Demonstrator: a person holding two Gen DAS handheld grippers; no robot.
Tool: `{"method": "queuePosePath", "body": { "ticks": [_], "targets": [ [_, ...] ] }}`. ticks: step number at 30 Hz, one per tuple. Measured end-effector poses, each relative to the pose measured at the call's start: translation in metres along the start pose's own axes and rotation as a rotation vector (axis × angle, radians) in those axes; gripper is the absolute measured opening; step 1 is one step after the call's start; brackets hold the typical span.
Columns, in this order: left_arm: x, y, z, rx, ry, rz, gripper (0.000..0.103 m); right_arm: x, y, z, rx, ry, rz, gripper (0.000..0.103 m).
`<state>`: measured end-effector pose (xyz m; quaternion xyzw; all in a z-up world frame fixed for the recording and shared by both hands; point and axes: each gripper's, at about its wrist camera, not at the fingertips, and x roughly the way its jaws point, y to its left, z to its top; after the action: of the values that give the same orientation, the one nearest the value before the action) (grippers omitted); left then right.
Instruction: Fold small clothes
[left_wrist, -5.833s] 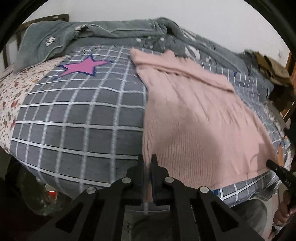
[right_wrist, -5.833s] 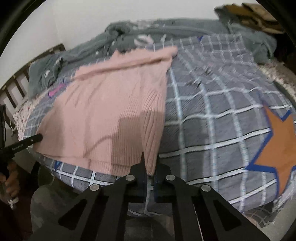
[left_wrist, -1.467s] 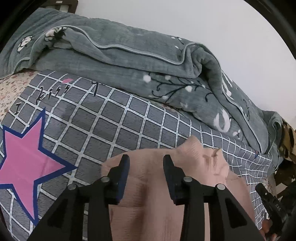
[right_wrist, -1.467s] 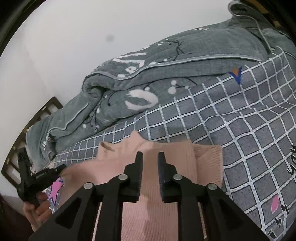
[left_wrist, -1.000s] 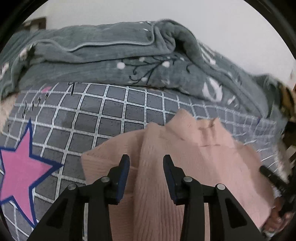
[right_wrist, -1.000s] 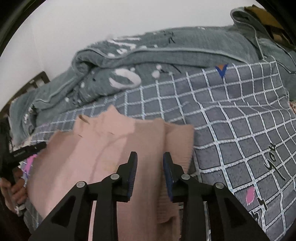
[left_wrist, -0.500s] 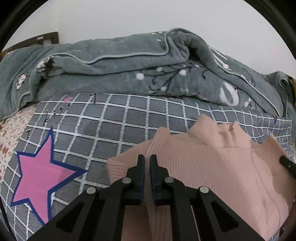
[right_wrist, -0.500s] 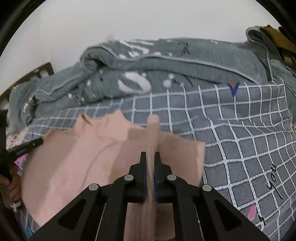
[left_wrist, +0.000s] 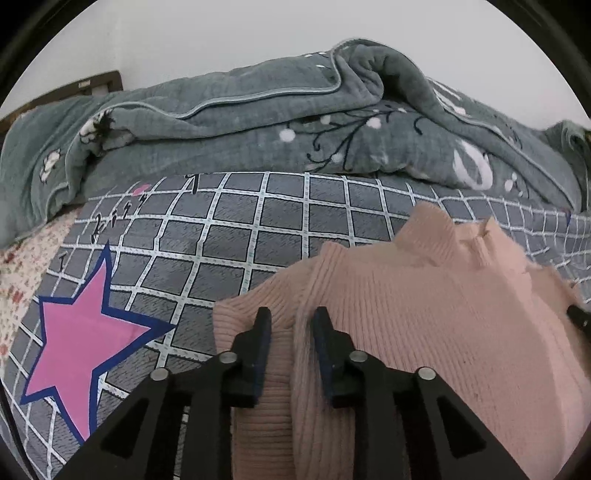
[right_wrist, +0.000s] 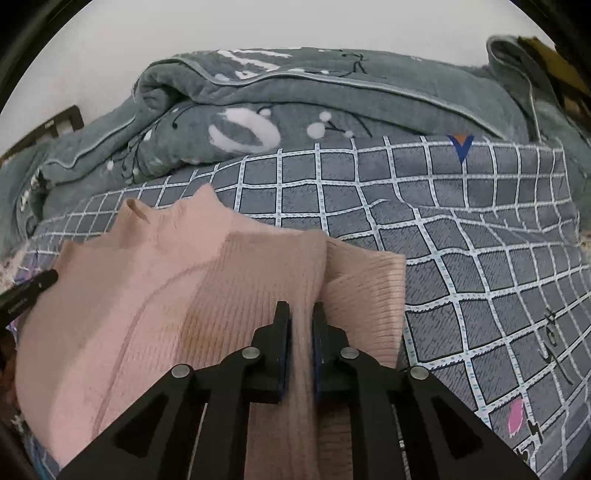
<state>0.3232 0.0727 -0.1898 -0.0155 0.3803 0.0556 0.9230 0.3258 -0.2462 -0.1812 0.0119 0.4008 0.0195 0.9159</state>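
Pink sweater lies on checked bedspread, near grey quilt, sleeves tucked under. Knit likely soft, light, stretchy, floppy: best pinched at folded side edges. Left gripper opening, fabric ridge between jaws, left pad clear. Right gripper opening, ridge in gap, contact unclear.

left claw: reopening after its pinch half a second ago, jaws now parting around a ridge of the pink sweater
right claw: also easing apart, sweater fold still between the pads
sweater: bottom half now folded up over the top
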Motion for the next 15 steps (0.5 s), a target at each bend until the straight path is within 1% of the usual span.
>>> {"method": "queuePosePath", "body": {
  "ticks": [1, 4, 10, 15],
  "targets": [
    [0.0004, -0.0025, -0.0004, 0.014, 0.001, 0.005, 0.030, 0.0002, 0.0007, -0.0004, -0.003, -0.003, -0.005, 0.012],
    [0.0008, -0.0066, -0.0011, 0.036, 0.003, 0.022, 0.034, -0.0011, -0.0009, -0.0009, 0.000, -0.006, -0.007, 0.014],
    [0.0016, -0.0064, -0.0015, 0.027, 0.008, 0.021, 0.039, -0.0022, -0.0026, -0.0020, 0.009, -0.005, 0.000, 0.020],
    [0.0022, -0.0056, -0.0014, 0.027, 0.009, 0.022, 0.040, -0.0030, 0.0008, -0.0025, 0.003, -0.004, -0.016, 0.022]
  ]
}}
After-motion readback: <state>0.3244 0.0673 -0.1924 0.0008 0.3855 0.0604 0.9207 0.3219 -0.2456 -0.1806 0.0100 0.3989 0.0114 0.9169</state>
